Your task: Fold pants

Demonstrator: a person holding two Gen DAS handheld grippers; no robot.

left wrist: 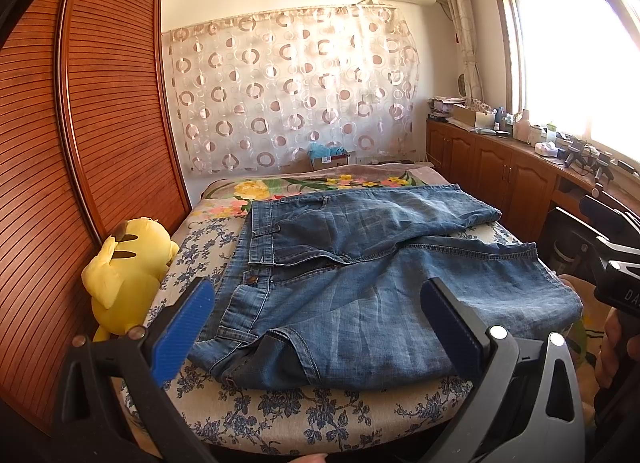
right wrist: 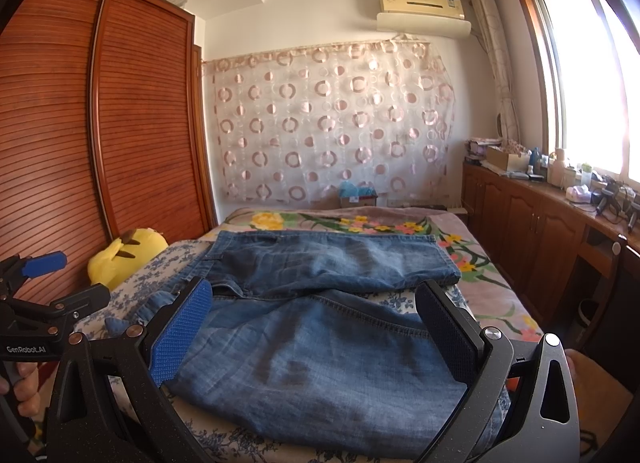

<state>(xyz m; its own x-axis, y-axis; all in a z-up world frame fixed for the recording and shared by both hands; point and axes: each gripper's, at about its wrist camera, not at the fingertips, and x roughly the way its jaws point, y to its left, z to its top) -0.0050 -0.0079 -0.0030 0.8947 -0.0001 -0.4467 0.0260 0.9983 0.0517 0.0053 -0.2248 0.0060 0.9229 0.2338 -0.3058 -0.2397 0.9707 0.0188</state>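
Two grippers: we hold one in each hand, both raised above the near end of the bed and gripping nothing.
Wardrobe [left wrist: 80, 123]: slatted brown doors along the left side of the bed.
Bed [left wrist: 280, 411]: a blue-flowered sheet at the near end, a bright flowered blanket [right wrist: 360, 223] further back.
Pants [left wrist: 360, 271]: blue jeans spread across the bed, waistband to the left, the two legs running to the right; the far leg lies partly over the near one (its hem reaches the right edge of the mattress).
Plush toy [left wrist: 120, 275]: yellow, wedged between the wardrobe and the left edge of the bed, just beside the waistband.
Left gripper [left wrist: 316, 311]: fingers spread wide, blue pad [left wrist: 184, 327] on its left finger; we see the waist and seat of the pants between the fingers and beyond them, with no contact.
Right gripper [right wrist: 316, 315]: fingers likewise spread wide; the near leg of the pants lies in the gap, not touched as far as we can tell.
Hands: part of one hand [right wrist: 20, 387] shows on the left gripper's handle in the right wrist view.
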